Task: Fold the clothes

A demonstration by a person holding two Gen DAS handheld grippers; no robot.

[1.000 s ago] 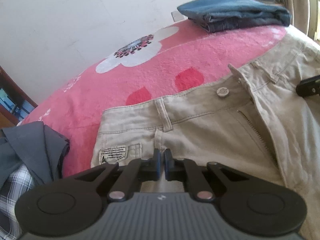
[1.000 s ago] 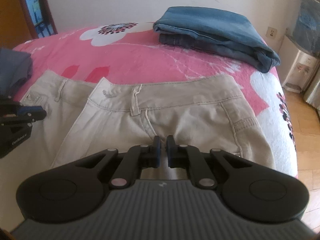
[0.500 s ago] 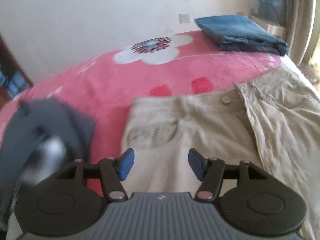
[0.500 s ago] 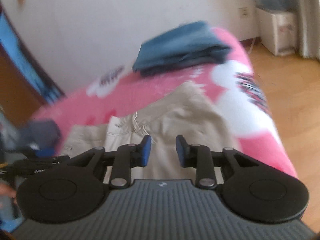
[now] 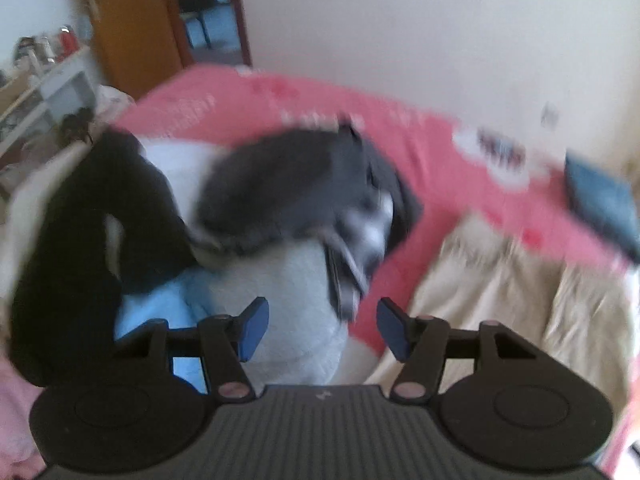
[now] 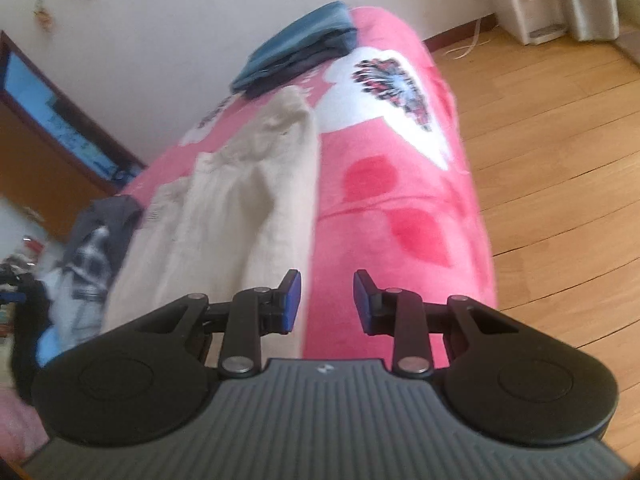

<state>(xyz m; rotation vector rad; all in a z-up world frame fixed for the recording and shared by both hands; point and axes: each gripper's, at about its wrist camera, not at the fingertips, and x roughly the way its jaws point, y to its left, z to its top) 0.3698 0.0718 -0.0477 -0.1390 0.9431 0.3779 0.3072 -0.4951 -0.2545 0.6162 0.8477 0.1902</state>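
Beige trousers [image 6: 240, 216] lie stretched lengthwise on the bed w/ the pink flower blanket [image 6: 400, 208], rumpled along the middle, nothing gripping them. Left gripper [image 5: 322, 330] has its jaws wide apart w/ nothing between, hanging above a heap of unfolded clothes [image 5: 288, 184] (dark grey piece on top, some plaid, a light grey thing under it, something black to the left), which sits just beside the trousers' waist end. Right gripper [image 6: 326, 302] has its jaws narrower but def parted, also empty, hovering over the blanket edge just right of the trousers.

Around: folded blue jeans [image 6: 296, 50] stacked at the far end of the bed near the wall, wooden floor [image 6: 560, 160] on the right side, a white appliance [image 6: 528, 0] in the corner, brown door frame [image 6: 60, 132] on the left.

Left view is rly smeared, so the heap's pieces blur together & can't tell how many items there are. Trousers are cut off at the right edge there. In the right view the gripper body hides the near end of the trousers.
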